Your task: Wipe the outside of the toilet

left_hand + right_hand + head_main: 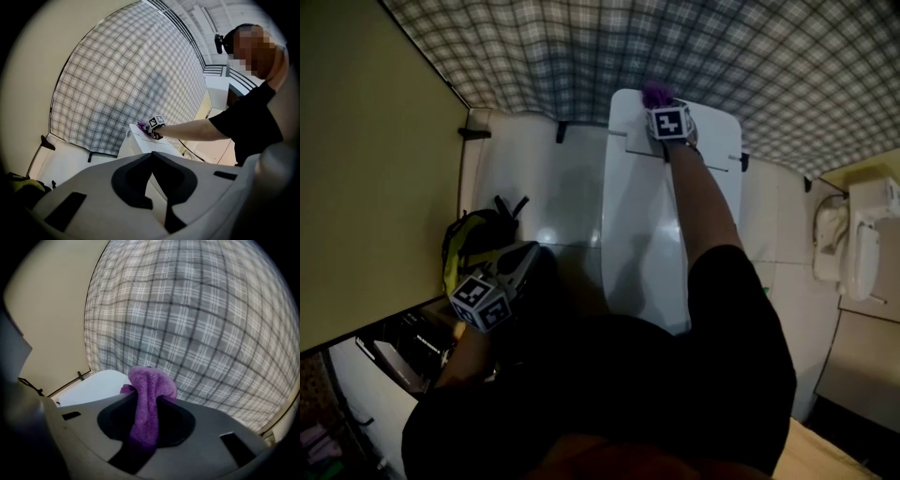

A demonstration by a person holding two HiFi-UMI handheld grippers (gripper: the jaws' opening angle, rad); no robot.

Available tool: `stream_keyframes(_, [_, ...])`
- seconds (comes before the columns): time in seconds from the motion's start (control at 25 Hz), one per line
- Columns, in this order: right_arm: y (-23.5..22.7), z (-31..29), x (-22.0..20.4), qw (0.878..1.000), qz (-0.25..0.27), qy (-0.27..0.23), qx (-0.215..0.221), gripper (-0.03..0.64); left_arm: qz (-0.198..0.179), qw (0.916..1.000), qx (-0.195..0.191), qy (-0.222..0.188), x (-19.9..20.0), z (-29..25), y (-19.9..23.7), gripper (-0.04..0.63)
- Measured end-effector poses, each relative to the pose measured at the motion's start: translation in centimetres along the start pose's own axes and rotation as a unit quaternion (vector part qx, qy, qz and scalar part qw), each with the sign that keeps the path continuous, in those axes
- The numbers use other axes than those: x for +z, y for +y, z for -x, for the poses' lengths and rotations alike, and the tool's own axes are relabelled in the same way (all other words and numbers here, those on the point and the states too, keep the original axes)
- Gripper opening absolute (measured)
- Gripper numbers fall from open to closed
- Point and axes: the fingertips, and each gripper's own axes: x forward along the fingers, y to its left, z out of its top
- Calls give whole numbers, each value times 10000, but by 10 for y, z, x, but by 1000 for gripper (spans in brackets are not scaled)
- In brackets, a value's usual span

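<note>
The white toilet stands against the checked wall, seen from above in the head view. My right gripper reaches over its far top edge, shut on a purple cloth that lies against the top. In the right gripper view the purple cloth bulges up between the jaws, with the toilet's white top just beyond. My left gripper hangs low to the left of the toilet, shut and holding nothing. From the left gripper view the toilet and the cloth show ahead.
A yellow and black bag lies on the floor left of the toilet. A beige partition closes the left side. A white fixture is mounted at the right. A dark rack sits at the lower left.
</note>
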Motion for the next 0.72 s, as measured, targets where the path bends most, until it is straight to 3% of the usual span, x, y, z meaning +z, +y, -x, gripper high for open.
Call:
stream_keyframes(0.2, [24, 56, -48, 9999, 96, -102, 18, 100, -113, 9999, -49, -112, 6, 5, -18, 3])
stream_keyframes(0.44, [59, 133, -128, 9997, 218, 30, 84, 98, -450, 9988, -169, -106, -9, 16, -50, 3])
stream_keyframes(0.72, [105, 216, -205, 9992, 312, 219, 152, 98, -558, 9975, -355, -232, -29, 39, -75, 3])
